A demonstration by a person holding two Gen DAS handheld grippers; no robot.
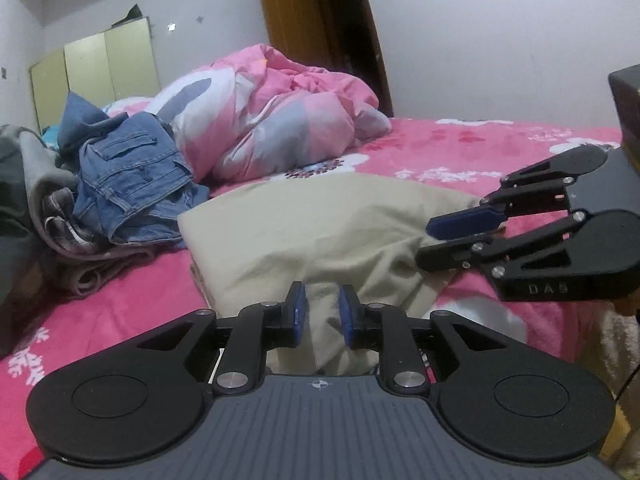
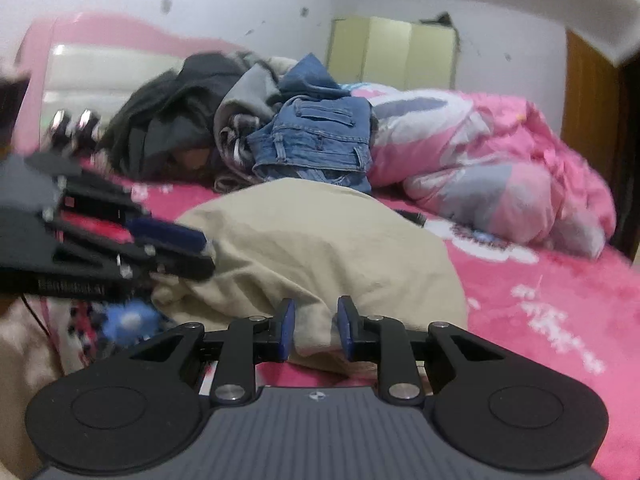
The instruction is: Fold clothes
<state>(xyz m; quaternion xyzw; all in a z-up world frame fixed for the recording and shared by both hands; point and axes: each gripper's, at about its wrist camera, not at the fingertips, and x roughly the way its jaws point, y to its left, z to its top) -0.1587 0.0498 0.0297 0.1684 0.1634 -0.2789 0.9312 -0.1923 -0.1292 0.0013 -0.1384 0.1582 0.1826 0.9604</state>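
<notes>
My left claw (image 1: 322,316) pinches a fold of the beige garment (image 1: 320,232) at its near edge; my right claw (image 2: 316,326) grips the same cloth beside it. It lies on the pink bed (image 1: 500,152), jeans (image 1: 132,184) behind, open sheet to the right.

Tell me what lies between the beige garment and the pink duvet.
In the right wrist view, only bare pink floral bedsheet separates the beige garment from the pink duvet, apart from a small dark object at the garment's edge.
</notes>
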